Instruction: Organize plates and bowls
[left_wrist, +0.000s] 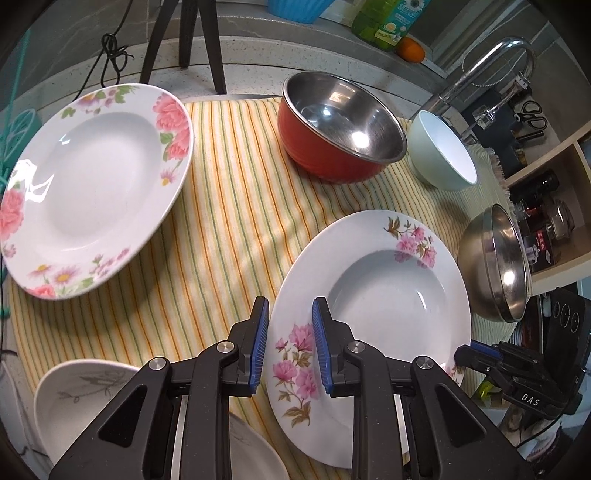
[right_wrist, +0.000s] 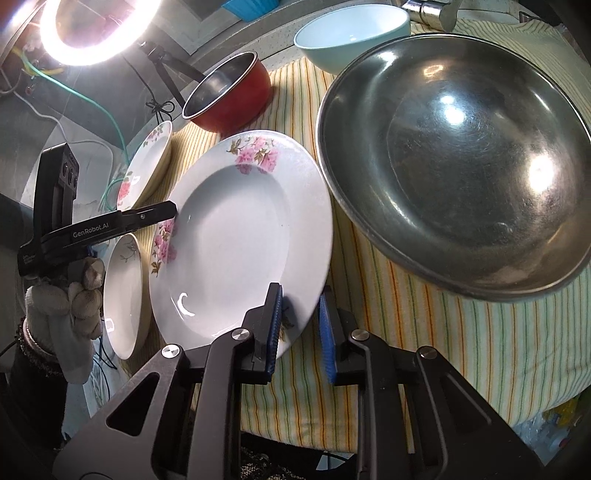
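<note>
Two hand-held grippers on one white pink-flowered soup plate (left_wrist: 373, 295): left hand-held gripper (left_wrist: 290, 347) straddles its near-left rim, right hand-held gripper (right_wrist: 301, 328) its near edge, both spread, neither clenched yet. I read it as a two-sided lift off the striped cloth (left_wrist: 229, 177) for stacking. Pad contact unclear; grey-sprig white dishes (left_wrist: 85, 398) cut off.

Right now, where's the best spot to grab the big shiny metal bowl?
Probably its thin rim on the near side. The metal bowl is wide and smooth, too broad to pinch across, and sits open side up on the striped cloth. The right gripper could come from the front, one finger inside and one outside.
</note>
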